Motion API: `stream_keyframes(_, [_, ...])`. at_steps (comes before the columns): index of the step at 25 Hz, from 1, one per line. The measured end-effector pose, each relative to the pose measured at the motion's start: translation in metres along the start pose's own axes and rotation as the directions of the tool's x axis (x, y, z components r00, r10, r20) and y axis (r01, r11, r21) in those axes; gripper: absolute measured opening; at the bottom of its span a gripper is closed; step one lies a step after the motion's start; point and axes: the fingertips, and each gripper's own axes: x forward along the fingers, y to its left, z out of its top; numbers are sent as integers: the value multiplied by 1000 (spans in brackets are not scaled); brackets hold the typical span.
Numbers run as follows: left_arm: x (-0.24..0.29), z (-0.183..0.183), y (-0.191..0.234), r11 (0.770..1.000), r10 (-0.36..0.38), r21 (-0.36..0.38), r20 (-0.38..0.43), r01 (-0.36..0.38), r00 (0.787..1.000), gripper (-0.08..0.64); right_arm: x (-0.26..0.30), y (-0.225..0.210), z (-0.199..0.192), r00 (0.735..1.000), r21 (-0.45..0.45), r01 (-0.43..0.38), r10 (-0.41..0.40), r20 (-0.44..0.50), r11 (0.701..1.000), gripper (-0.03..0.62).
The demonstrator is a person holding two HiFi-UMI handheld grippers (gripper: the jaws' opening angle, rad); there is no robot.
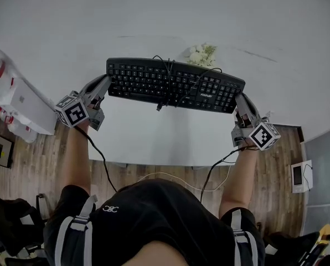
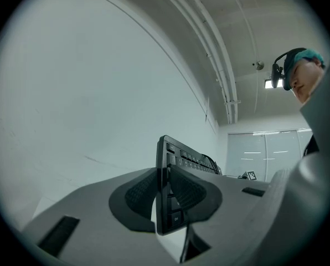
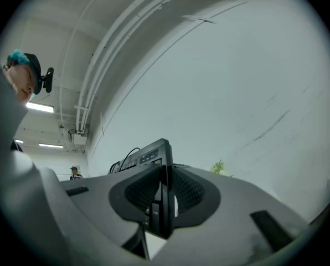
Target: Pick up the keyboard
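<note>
A black keyboard (image 1: 176, 85) with its cable (image 1: 168, 73) bundled on top hangs over the white table (image 1: 154, 140), held at both ends. My left gripper (image 1: 105, 86) is shut on its left end, and my right gripper (image 1: 240, 100) is shut on its right end. In the left gripper view the keyboard (image 2: 188, 158) stands edge-on, pinched between the dark pads (image 2: 138, 195) of the left gripper (image 2: 166, 198). The right gripper view shows the keyboard (image 3: 151, 153) the same way, clamped in the right gripper (image 3: 164, 198).
A small bunch of pale flowers (image 1: 201, 54) lies on the table just behind the keyboard. White packets (image 1: 18, 101) sit on the table's left end. A small device (image 1: 299, 176) rests on the wooden floor at the right. A gripper cable (image 1: 209, 176) hangs below the table edge.
</note>
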Motion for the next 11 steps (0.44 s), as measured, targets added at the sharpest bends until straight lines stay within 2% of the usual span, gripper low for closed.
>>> stream_keyframes(11, [3,-4,-1,1000,9,-12,-18,-9,1000,84,-2,-4,-1,1000,8,4,-4,-14,1000,74])
